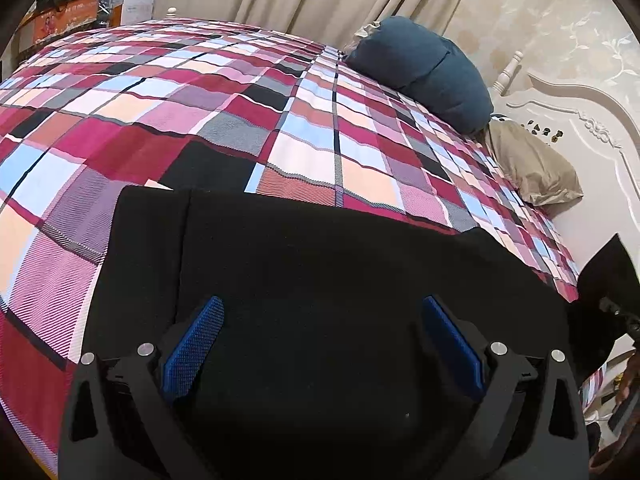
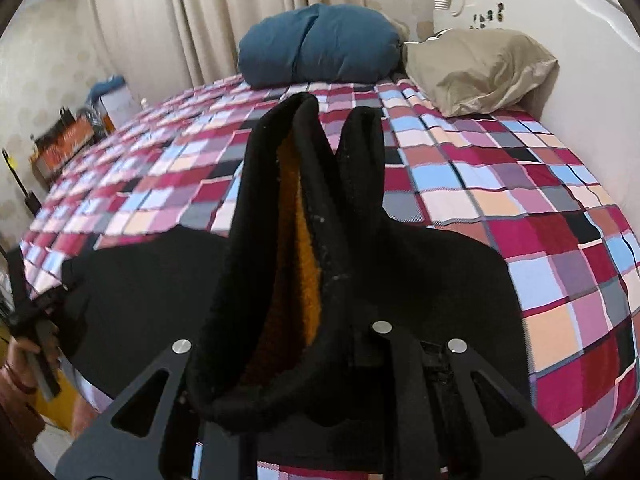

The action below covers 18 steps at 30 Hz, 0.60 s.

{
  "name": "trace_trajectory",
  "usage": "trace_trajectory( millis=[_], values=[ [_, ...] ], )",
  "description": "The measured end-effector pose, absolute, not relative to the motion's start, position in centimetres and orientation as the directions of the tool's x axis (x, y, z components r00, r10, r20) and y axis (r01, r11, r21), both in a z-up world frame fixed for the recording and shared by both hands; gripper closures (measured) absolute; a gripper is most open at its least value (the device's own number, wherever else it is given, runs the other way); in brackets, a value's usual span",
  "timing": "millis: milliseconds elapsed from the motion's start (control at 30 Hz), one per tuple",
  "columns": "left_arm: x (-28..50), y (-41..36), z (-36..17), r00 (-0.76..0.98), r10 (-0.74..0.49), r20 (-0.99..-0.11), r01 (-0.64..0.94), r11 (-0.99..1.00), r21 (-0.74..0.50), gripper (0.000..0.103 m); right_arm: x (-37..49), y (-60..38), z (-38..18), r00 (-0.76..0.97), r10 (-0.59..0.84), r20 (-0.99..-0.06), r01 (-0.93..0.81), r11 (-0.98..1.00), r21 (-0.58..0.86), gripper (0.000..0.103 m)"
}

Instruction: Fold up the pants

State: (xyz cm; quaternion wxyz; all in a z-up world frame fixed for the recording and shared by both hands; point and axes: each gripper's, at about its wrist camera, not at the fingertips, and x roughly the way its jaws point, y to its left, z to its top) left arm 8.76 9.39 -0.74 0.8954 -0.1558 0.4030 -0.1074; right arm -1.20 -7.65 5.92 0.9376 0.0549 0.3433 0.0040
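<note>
At the left, the left hand-held gripper (image 1: 320,332) is hovering over the black pants (image 1: 320,264), its blue pads (image 1: 194,350) standing wide apart with nothing between them. The pants are lying flat on the plaid bed cover (image 1: 200,112), spreading out ahead of and beneath those fingers near the bed's edge. Toward the right, the right hand-held gripper (image 2: 320,344) is clamping a bunched end of the same pants (image 2: 288,240), which is standing up between its arms and showing an orange fleece lining (image 2: 296,240). The rest of the garment is lying on the cover below it. Beyond, a blue pillow (image 2: 316,44) and a tan pillow (image 2: 476,68) are resting against the white headboard (image 2: 560,8).
</note>
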Motion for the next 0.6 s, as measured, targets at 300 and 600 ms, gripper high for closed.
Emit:
trace_trajectory(
  millis=[300,600],
  values=[
    [8.7,9.7,-0.8,0.658,-0.338,-0.673,0.074,0.918,-0.389,0.005,-0.6,-5.3,3.5,0.739,-0.024,-0.673,0.034,0.999,0.002,0.086],
    [8.6,9.8,-0.8,0.661,-0.348,-0.665,0.079,0.913,-0.4,0.005,-0.9,-3.4,1.7,0.718,-0.026,-0.695,-0.013,0.999,-0.051,0.085]
  ],
)
